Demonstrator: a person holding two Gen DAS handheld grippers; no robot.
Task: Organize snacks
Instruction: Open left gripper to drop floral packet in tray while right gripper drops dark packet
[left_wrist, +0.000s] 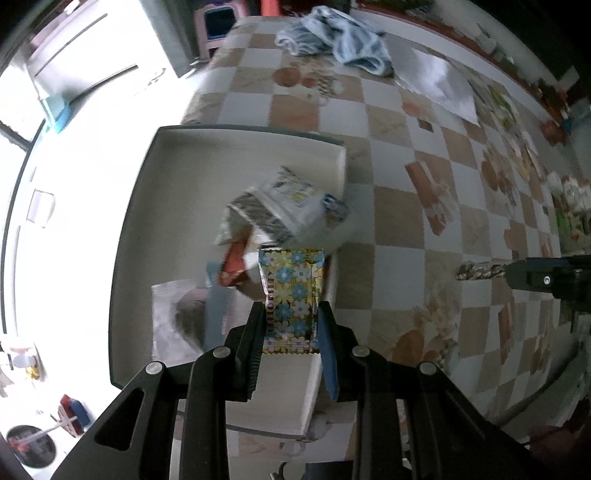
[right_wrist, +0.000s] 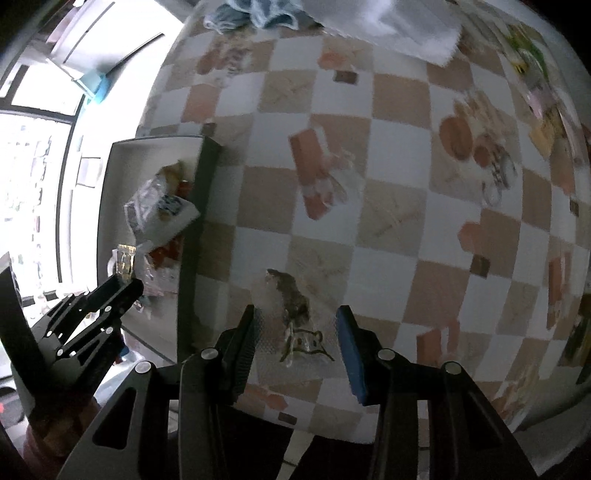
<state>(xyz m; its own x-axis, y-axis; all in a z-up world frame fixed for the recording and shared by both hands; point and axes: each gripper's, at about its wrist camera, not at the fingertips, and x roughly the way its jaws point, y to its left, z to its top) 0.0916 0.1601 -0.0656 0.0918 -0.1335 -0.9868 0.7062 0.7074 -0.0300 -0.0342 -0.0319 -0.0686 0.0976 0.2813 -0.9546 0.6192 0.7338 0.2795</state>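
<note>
My left gripper (left_wrist: 291, 314) is shut on a gold snack packet with blue and white flowers (left_wrist: 291, 291), held over the right edge of a white box (left_wrist: 184, 147) that holds several snack packets (left_wrist: 280, 206). My right gripper (right_wrist: 299, 325) is open around a clear packet with a dark snack bar (right_wrist: 295, 314) lying on the checkered tablecloth (right_wrist: 388, 221). In the left wrist view that bar (left_wrist: 480, 271) sticks out from the right gripper's fingertips (left_wrist: 517, 275). The box (right_wrist: 199, 206) and my left gripper (right_wrist: 125, 284) show at the left of the right wrist view.
A blue and white cloth (left_wrist: 332, 37) and a silver sheet (left_wrist: 436, 81) lie at the table's far end. More packets and items (left_wrist: 509, 110) line the far right edge. The table edge drops to the floor on the left, beside the box.
</note>
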